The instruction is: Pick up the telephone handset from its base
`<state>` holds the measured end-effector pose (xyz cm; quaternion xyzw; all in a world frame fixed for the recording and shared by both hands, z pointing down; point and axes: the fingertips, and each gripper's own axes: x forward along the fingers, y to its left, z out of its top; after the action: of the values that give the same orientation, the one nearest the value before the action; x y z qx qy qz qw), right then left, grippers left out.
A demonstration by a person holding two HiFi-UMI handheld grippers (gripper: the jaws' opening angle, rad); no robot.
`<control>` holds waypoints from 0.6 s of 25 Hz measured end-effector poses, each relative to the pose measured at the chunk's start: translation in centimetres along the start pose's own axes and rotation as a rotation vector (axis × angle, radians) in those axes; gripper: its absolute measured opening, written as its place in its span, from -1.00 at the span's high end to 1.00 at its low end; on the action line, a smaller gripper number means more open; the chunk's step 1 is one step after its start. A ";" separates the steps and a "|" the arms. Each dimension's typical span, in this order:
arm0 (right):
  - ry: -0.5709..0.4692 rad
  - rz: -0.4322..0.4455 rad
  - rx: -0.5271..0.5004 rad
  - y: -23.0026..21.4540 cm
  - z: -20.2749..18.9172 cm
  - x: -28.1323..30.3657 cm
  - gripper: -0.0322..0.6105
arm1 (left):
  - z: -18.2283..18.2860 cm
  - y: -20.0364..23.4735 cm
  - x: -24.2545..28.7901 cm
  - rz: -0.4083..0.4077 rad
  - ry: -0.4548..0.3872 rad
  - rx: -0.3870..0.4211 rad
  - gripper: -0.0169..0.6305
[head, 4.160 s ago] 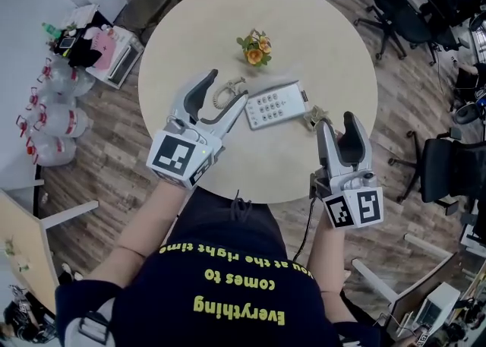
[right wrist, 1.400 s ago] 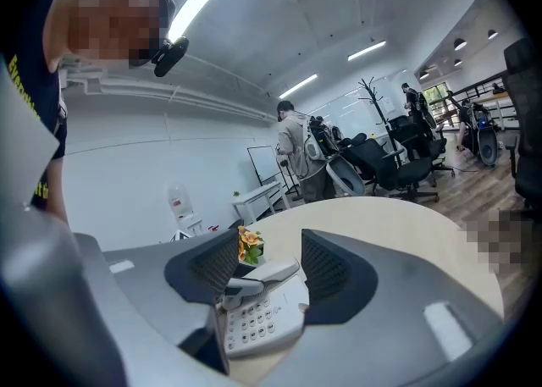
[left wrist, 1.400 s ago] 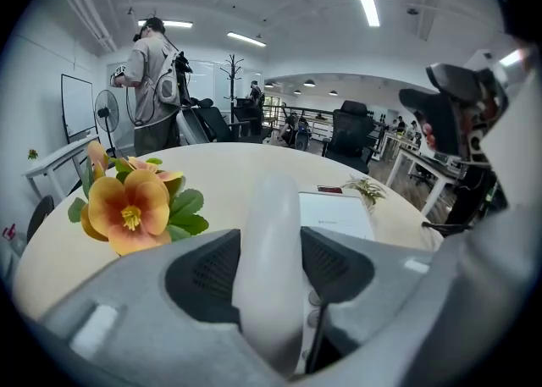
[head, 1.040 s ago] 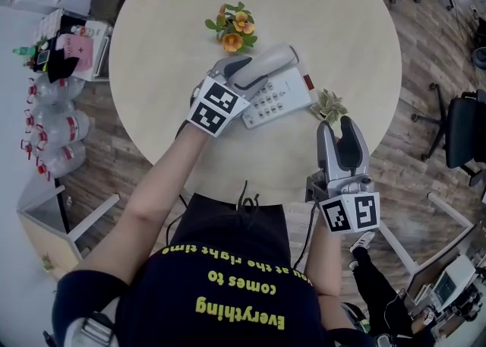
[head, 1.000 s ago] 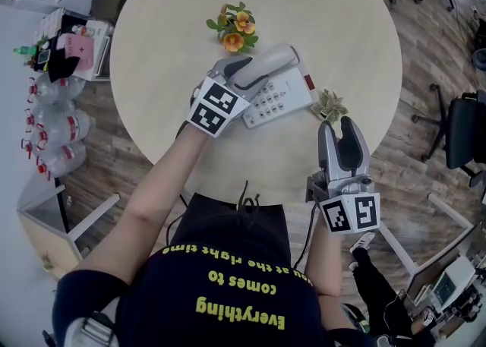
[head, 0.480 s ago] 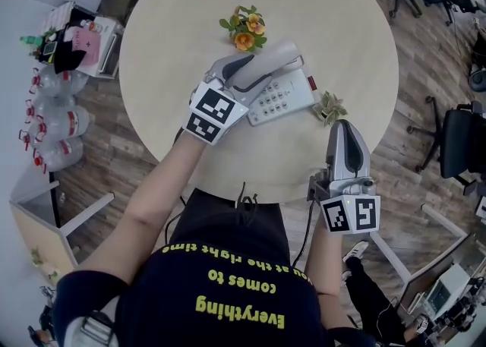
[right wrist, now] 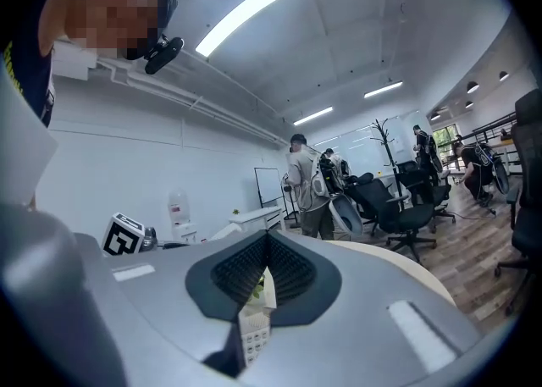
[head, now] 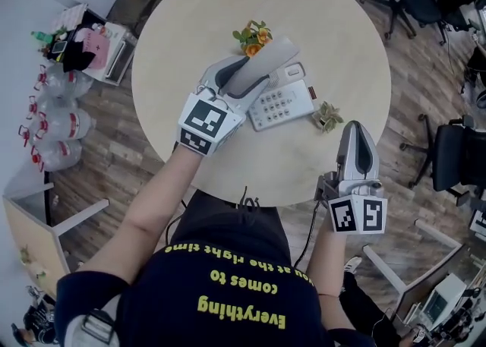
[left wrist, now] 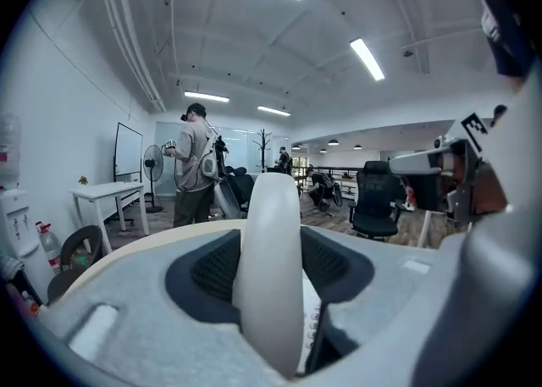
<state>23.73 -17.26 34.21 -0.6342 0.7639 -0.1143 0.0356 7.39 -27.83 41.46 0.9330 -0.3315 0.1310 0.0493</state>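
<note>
A pale grey telephone handset (head: 264, 63) hangs above its base (head: 282, 102), a white keypad unit lying on the round table (head: 326, 26). My left gripper (head: 244, 78) is shut on the handset's middle. In the left gripper view the handset (left wrist: 271, 241) stands upright between the dark pads (left wrist: 212, 268), with the keypad showing below it. My right gripper (head: 354, 131) hovers over the table's near right edge; its jaws have just been closing and now stand shut with nothing between them. The right gripper view shows the same gripper (right wrist: 266, 273) with its pads together.
An orange flower bunch (head: 254, 36) stands just behind the handset. A small green plant (head: 328, 116) sits to the right of the base, close to my right gripper. Office chairs (head: 459, 157) stand to the right, water bottles (head: 45, 121) on the floor at left.
My left gripper has risen with the handset, lifting it off the base. My right gripper's jaws have gone from open to shut, and that gripper has also risen a little.
</note>
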 end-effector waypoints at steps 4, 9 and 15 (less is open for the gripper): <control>-0.028 0.020 -0.020 1.3 1.5 -0.5 0.86 | 2.5 0.0 -2.7 0.031 -0.079 -0.003 0.26; -0.056 0.057 -0.044 3.2 3.0 -1.1 0.86 | 4.7 -0.2 -6.2 0.073 -0.161 0.021 0.26; -0.093 0.086 -0.056 5.2 4.5 -1.1 0.86 | 6.2 -0.3 -10.1 0.117 -0.227 -0.015 0.26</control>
<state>19.84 -15.87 28.62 -0.6060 0.7910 -0.0616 0.0583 1.32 -22.59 32.72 0.9204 -0.3900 0.0248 0.0107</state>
